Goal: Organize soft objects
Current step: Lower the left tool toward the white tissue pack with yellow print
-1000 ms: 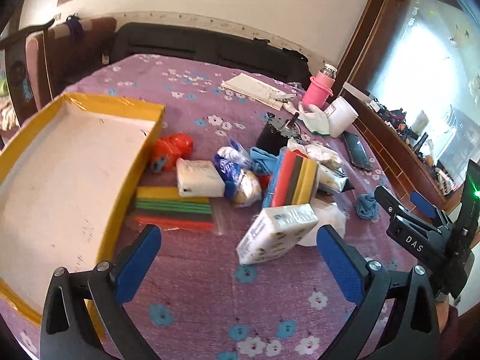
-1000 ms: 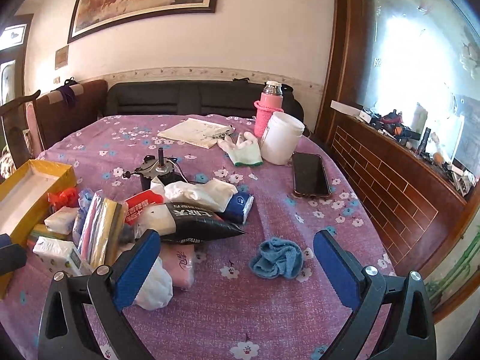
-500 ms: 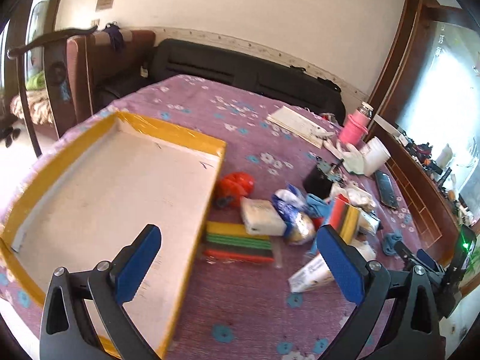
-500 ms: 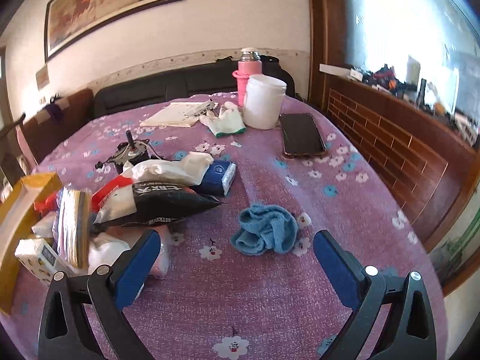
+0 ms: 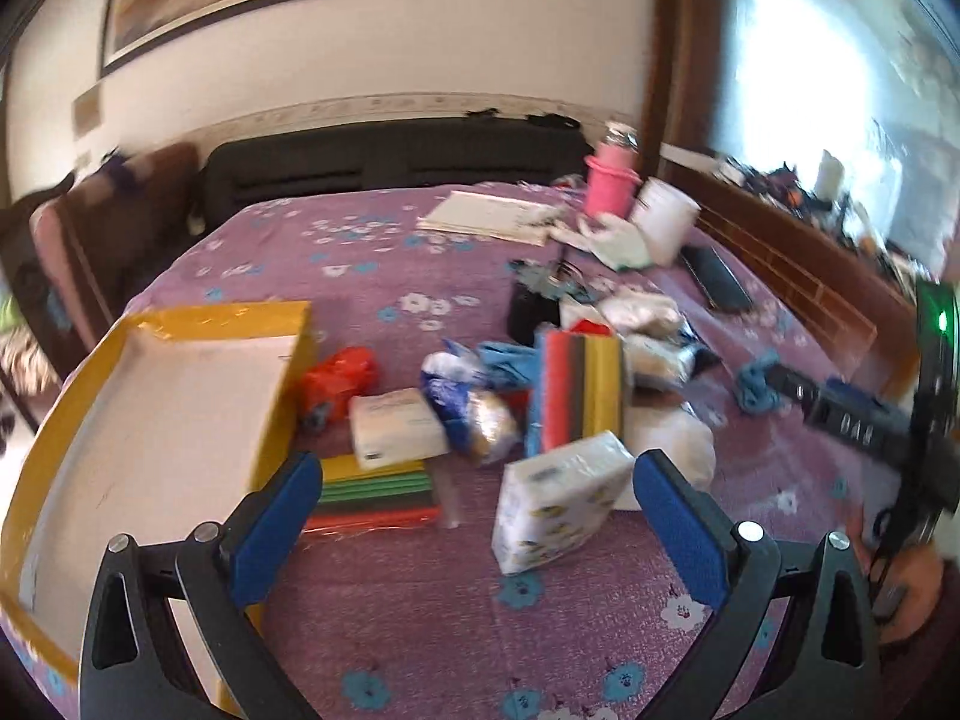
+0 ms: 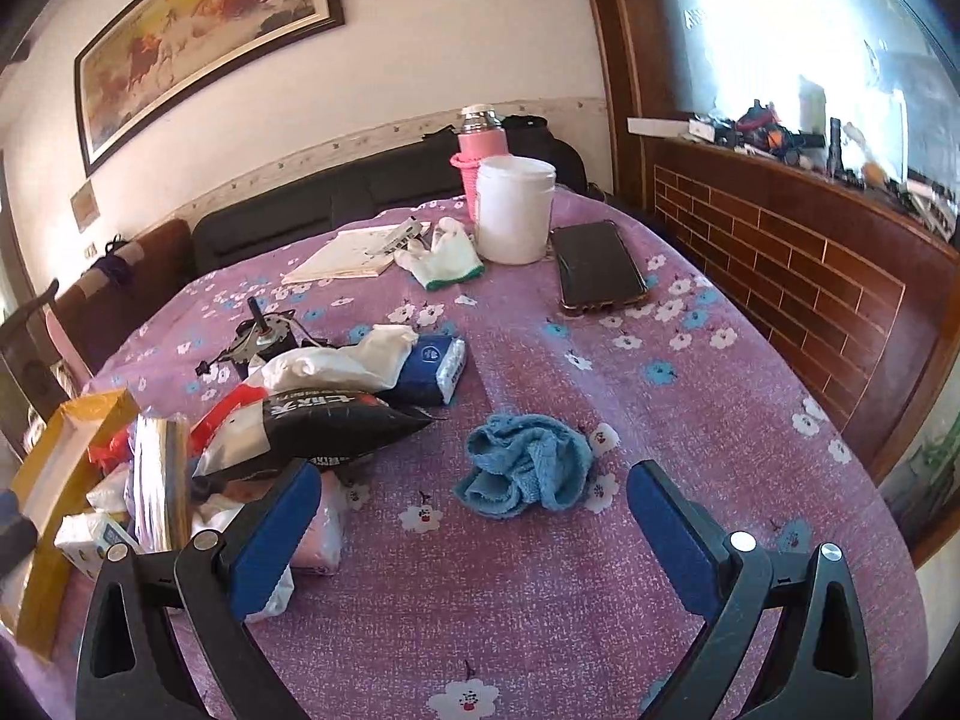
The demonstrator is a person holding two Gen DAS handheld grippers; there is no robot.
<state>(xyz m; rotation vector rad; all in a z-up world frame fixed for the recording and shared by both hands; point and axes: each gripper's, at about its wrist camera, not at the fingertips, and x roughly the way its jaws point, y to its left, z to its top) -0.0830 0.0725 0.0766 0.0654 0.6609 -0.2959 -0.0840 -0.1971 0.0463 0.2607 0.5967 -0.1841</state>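
Note:
A pile of soft things lies on the purple flowered tablecloth. A white tissue pack point(image 5: 555, 501) lies just ahead of my open, empty left gripper point(image 5: 474, 516). Behind it stand upright coloured sponges point(image 5: 579, 387), a second tissue pack point(image 5: 393, 426), flat coloured sponges point(image 5: 375, 489) and a red bag point(image 5: 342, 375). The yellow box point(image 5: 150, 420) with a white floor is at the left. A crumpled blue cloth point(image 6: 525, 465) lies just ahead of my open, empty right gripper point(image 6: 468, 516). A black snack bag point(image 6: 312, 429) and a blue tissue pack point(image 6: 435, 369) lie to its left.
At the far side stand a white tub point(image 6: 516, 216), a pink flask point(image 6: 480, 144), a white glove point(image 6: 447, 255), papers point(image 6: 354, 252) and a black phone point(image 6: 594, 267). A small motor point(image 6: 258, 339) sits behind the pile. The table edge curves down on the right.
The left gripper has swung back right and lower toward the pile, and its view is blurred by motion. The right gripper has moved closer to the blue cloth. Both stay open.

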